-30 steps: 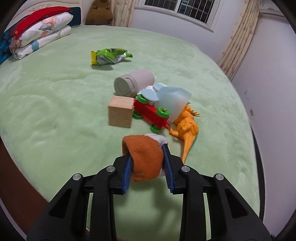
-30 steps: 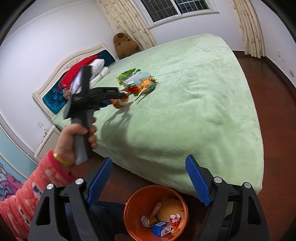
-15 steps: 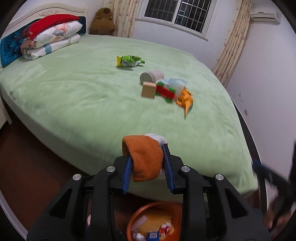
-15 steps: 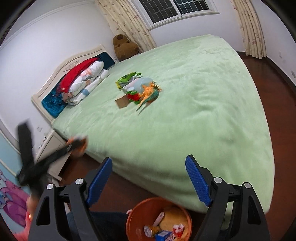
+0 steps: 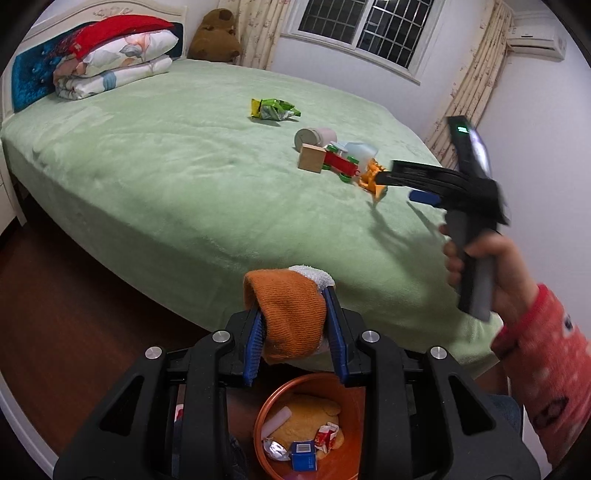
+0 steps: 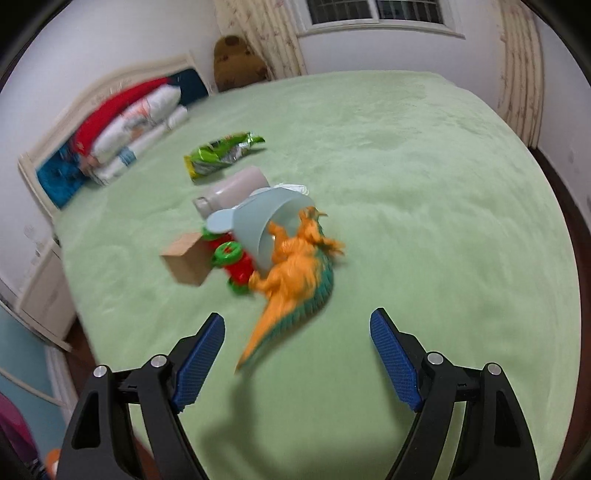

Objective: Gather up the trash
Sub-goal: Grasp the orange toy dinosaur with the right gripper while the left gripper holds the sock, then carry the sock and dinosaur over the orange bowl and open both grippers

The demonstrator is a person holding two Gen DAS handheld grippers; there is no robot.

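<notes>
My left gripper point(image 5: 295, 328) is shut on an orange and white sock point(image 5: 290, 314), held over the floor above an orange bin point(image 5: 306, 424) that holds wrappers and a small carton. My right gripper point(image 6: 297, 349) is open and empty above the green bed, just short of an orange toy dinosaur point(image 6: 295, 269). It also shows in the left wrist view point(image 5: 424, 184), over the dinosaur point(image 5: 371, 177). A green snack bag point(image 5: 273, 109) point(image 6: 221, 153), a grey cup point(image 5: 314, 137) point(image 6: 231, 190) and a pale blue cup point(image 6: 269, 221) lie on the bed.
A wooden block point(image 5: 312, 158) point(image 6: 186, 260) and a red toy car point(image 5: 340, 164) point(image 6: 234, 264) lie beside the cups. Folded bedding point(image 5: 110, 62) and a brown plush point(image 5: 216, 35) sit at the headboard. A dark wood floor point(image 5: 74, 314) runs along the bed's edge.
My left gripper pulled back off the bed with the sock and now hangs over the bin. My right gripper swung from above the bin to over the bed near the dinosaur.
</notes>
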